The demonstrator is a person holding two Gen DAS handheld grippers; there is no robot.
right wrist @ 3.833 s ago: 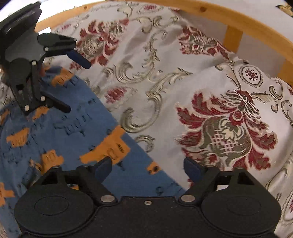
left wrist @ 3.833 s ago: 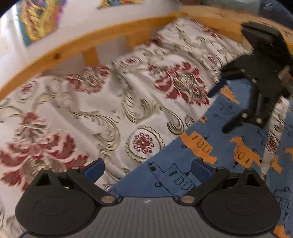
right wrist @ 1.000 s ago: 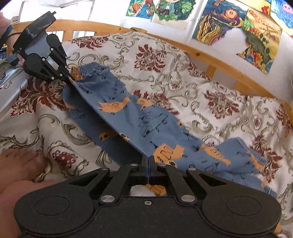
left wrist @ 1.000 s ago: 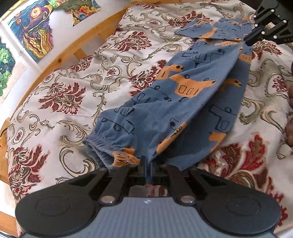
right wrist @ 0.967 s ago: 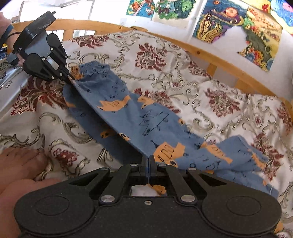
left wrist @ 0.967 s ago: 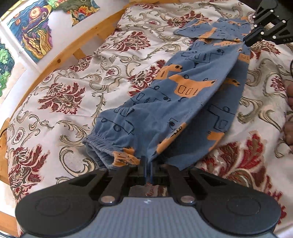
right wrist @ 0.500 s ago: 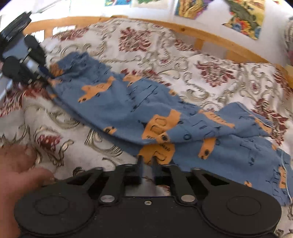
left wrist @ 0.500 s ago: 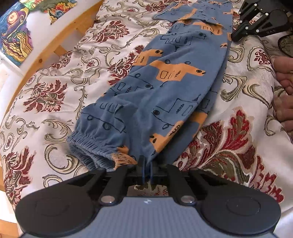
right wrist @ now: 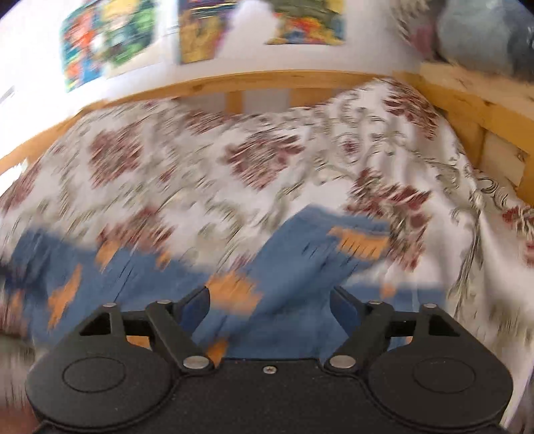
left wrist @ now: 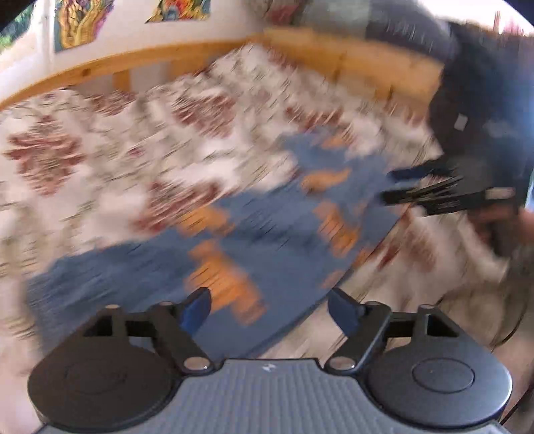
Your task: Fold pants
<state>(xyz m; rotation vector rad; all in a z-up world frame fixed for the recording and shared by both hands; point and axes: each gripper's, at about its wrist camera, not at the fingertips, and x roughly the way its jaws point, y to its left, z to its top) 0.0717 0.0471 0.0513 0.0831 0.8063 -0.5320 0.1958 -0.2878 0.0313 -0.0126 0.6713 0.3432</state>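
Filling both frames, we see one floral bedspread inside one wooden bed rail. One pair of blue pants lies across lower centre. Our two grippers, left and right, have just been opening, jaws spread, nothing between them.

I am in a bedroom at home: a bed with a wooden frame lies under my fingers, covered by a white bedspread with red flowers, and bright drawings hang on the wall behind.
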